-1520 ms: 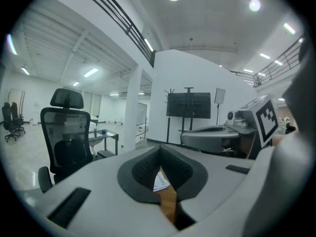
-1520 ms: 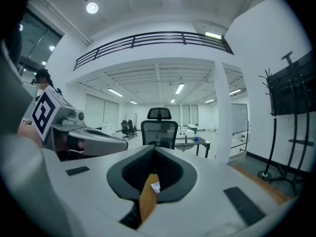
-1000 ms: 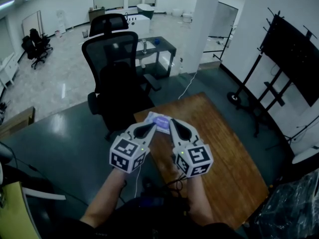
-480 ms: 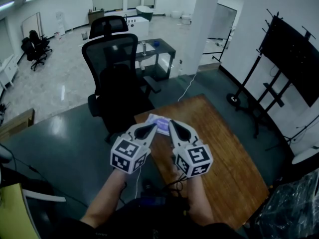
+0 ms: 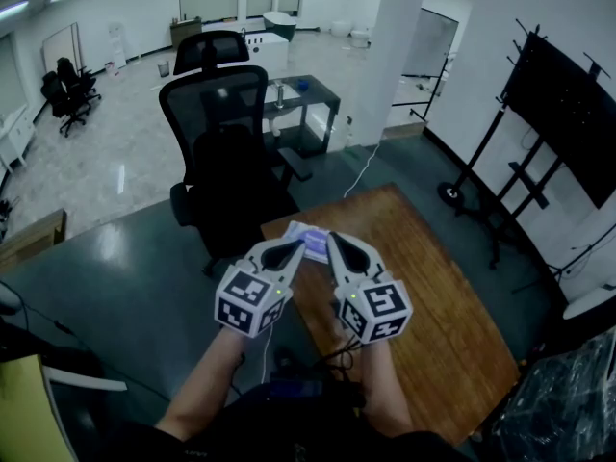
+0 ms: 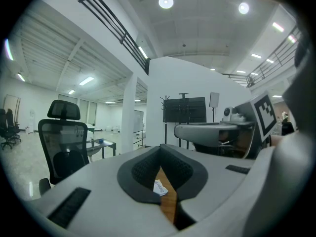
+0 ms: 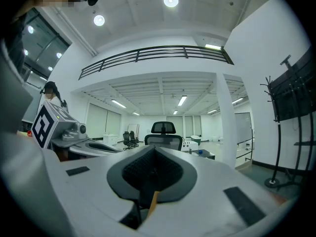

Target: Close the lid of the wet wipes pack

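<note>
Seen from the head view, a person holds two hand-held grippers side by side over a wooden table (image 5: 433,287). The wet wipes pack (image 5: 310,238), white with a purple top, lies flat on the table towards its far edge. It sits at twelve o'clock from the two tips and just beyond them, touching neither.

The left hand-held gripper (image 5: 287,247) angles in from seven o'clock. Its jaws are drawn together on nothing, and its own view shows only a slim gap, with table wood and a white corner of the pack (image 6: 159,187) visible through it. The right hand-held gripper (image 5: 337,241) angles in from five o'clock. Its jaws are fully together and empty. A black office chair (image 5: 226,152) stands on the floor beyond the table at eleven o'clock.

The pack is too small here to tell whether its lid is raised or already flat. The scene would fit grippers poised ahead of a press as well as grippers drawn back from a lid already shut.

Closing such a lid would likely go best with the jaws together as one blunt tip, pressing straight down on the flap's free edge. The other gripper would need to steady the soft pack so it does not slide on the smooth wood.
</note>
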A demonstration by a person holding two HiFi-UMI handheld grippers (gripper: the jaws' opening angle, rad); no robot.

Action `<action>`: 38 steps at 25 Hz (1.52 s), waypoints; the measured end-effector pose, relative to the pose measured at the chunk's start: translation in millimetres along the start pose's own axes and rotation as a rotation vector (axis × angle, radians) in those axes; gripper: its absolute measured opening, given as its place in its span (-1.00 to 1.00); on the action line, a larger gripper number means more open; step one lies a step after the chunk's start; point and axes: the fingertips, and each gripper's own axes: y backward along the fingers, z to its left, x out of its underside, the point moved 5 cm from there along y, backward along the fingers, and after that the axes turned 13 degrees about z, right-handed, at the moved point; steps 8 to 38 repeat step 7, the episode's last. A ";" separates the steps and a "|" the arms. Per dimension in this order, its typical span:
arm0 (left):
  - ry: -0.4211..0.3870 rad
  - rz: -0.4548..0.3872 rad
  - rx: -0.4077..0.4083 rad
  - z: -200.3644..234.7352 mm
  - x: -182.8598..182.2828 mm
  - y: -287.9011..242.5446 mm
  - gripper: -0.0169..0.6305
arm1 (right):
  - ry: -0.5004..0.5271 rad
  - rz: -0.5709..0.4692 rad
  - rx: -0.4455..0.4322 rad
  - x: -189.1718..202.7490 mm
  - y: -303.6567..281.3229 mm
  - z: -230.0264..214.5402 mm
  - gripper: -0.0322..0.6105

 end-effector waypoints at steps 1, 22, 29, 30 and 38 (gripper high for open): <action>0.000 0.001 0.001 0.0 0.2 0.3 -0.93 | 0.000 0.000 -0.001 -0.3 -0.4 0.3 -0.88; 0.004 0.003 -0.001 -1.5 4.5 -1.2 -0.93 | 0.002 -0.003 0.004 -1.0 0.4 0.4 -0.88; 0.004 0.003 -0.001 -1.5 4.5 -1.2 -0.93 | 0.002 -0.003 0.004 -1.0 0.4 0.4 -0.88; 0.004 0.003 -0.001 -1.5 4.5 -1.2 -0.93 | 0.002 -0.003 0.004 -1.0 0.4 0.4 -0.88; 0.004 0.003 -0.001 -1.5 4.5 -1.2 -0.93 | 0.002 -0.003 0.004 -1.0 0.4 0.4 -0.88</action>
